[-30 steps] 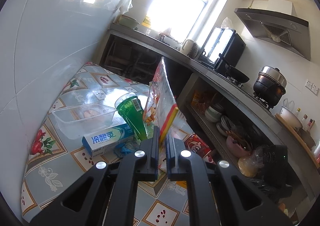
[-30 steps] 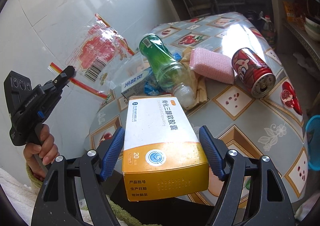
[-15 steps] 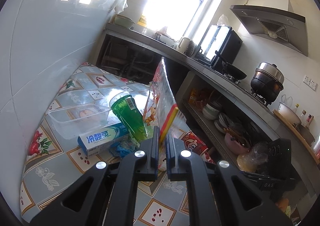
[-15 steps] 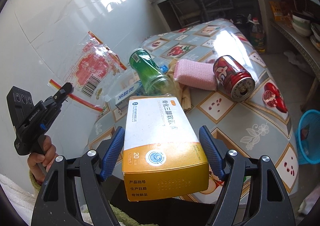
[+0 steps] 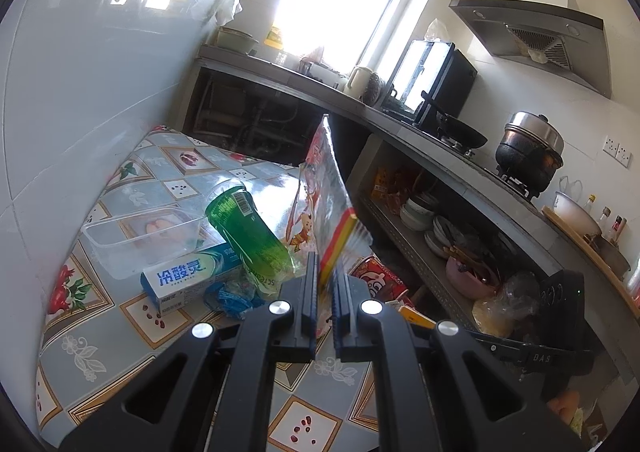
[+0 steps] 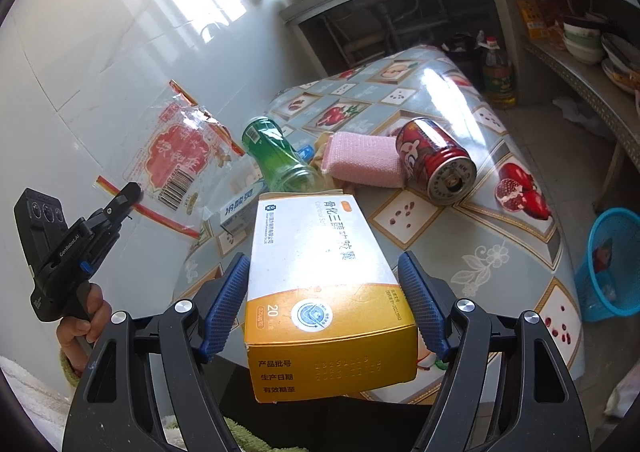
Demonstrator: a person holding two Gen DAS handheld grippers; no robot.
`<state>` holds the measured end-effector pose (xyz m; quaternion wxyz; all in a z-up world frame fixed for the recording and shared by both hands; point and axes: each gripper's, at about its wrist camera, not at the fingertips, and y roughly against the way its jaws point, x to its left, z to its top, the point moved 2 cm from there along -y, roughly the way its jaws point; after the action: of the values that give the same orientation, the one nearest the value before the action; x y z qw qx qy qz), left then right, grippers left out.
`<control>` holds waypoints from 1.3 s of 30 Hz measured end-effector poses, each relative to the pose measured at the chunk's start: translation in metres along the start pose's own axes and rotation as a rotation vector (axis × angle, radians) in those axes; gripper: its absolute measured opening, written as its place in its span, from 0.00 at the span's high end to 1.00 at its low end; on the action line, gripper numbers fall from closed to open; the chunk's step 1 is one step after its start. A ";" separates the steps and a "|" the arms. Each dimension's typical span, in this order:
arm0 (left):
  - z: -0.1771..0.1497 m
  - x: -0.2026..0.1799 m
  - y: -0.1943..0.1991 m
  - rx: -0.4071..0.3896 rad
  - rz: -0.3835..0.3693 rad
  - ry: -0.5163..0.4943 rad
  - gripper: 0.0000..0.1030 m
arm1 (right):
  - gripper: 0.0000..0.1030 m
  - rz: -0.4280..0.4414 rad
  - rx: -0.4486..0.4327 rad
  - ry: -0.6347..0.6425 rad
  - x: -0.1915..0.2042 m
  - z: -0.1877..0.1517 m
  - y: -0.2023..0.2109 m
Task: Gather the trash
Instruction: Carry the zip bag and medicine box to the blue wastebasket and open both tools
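My left gripper is shut on a clear plastic snack bag with red print and holds it upright above the table; the bag also shows in the right wrist view. My right gripper is shut on a white and orange medicine box, held above the table's near edge. On the tiled table lie a green bottle, a toothpaste box, a red can and a pink sponge.
A blue mesh waste basket stands on the floor right of the table. A clear plastic tub sits by the tiled wall. A blue wrapper lies by the toothpaste box. Kitchen counter and shelves run along the right.
Both grippers have drawn back a little from the table, each keeping its item. The blue basket has come further into the right wrist view.
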<state>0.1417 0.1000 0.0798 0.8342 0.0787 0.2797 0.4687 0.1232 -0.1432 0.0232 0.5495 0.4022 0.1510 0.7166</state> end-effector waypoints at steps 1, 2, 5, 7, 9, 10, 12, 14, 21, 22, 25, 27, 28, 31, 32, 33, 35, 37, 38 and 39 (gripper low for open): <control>0.000 -0.003 -0.002 0.003 -0.002 -0.004 0.95 | 0.31 -0.001 -0.005 -0.004 -0.002 0.000 0.003; 0.000 -0.006 -0.003 0.006 -0.005 -0.008 0.95 | 0.31 -0.002 -0.010 -0.008 -0.005 -0.001 0.006; 0.000 -0.016 -0.010 0.015 -0.016 -0.022 0.95 | 0.31 -0.010 -0.028 -0.023 -0.014 -0.002 0.017; 0.000 -0.025 -0.016 0.023 -0.029 -0.034 0.95 | 0.31 -0.019 -0.041 -0.034 -0.021 -0.003 0.024; 0.000 -0.035 -0.022 0.031 -0.042 -0.047 0.95 | 0.31 -0.024 -0.053 -0.048 -0.029 -0.004 0.032; 0.000 -0.040 -0.026 0.037 -0.051 -0.054 0.95 | 0.31 -0.028 -0.060 -0.057 -0.034 -0.004 0.037; 0.000 -0.051 -0.035 0.049 -0.069 -0.070 0.95 | 0.31 -0.038 -0.074 -0.073 -0.043 -0.005 0.045; 0.000 -0.063 -0.043 0.063 -0.088 -0.087 0.95 | 0.31 -0.051 -0.089 -0.093 -0.053 -0.006 0.053; -0.001 -0.117 -0.082 0.123 -0.178 -0.152 0.95 | 0.31 -0.100 -0.157 -0.187 -0.098 -0.012 0.088; -0.002 -0.126 -0.089 0.136 -0.194 -0.161 0.95 | 0.31 -0.109 -0.167 -0.197 -0.104 -0.014 0.094; -0.005 -0.153 -0.110 0.177 -0.240 -0.189 0.95 | 0.31 -0.135 -0.199 -0.236 -0.122 -0.021 0.107; -0.009 -0.171 -0.125 0.213 -0.268 -0.204 0.95 | 0.31 -0.156 -0.217 -0.264 -0.133 -0.027 0.115; -0.012 -0.182 -0.133 0.236 -0.283 -0.211 0.95 | 0.31 -0.166 -0.225 -0.279 -0.139 -0.030 0.119; -0.020 -0.210 -0.159 0.305 -0.327 -0.233 0.95 | 0.31 -0.200 -0.245 -0.336 -0.160 -0.042 0.127; -0.022 -0.219 -0.167 0.330 -0.340 -0.235 0.95 | 0.31 -0.217 -0.251 -0.356 -0.167 -0.047 0.128; -0.025 -0.230 -0.179 0.362 -0.361 -0.235 0.95 | 0.31 -0.240 -0.256 -0.382 -0.176 -0.052 0.132; -0.031 -0.249 -0.199 0.415 -0.391 -0.228 0.95 | 0.31 -0.276 -0.264 -0.437 -0.194 -0.064 0.139; -0.037 -0.267 -0.221 0.475 -0.415 -0.221 0.95 | 0.31 -0.309 -0.270 -0.512 -0.218 -0.080 0.148; -0.042 -0.276 -0.234 0.510 -0.422 -0.217 0.95 | 0.31 -0.329 -0.272 -0.550 -0.230 -0.088 0.151; -0.049 -0.286 -0.250 0.548 -0.415 -0.216 0.95 | 0.31 -0.348 -0.272 -0.584 -0.240 -0.094 0.153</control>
<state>0.1841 -0.2794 0.0532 0.8843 0.2900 0.3153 0.1860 -0.0312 -0.3940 -0.0338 0.7317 0.4811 -0.0429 0.4810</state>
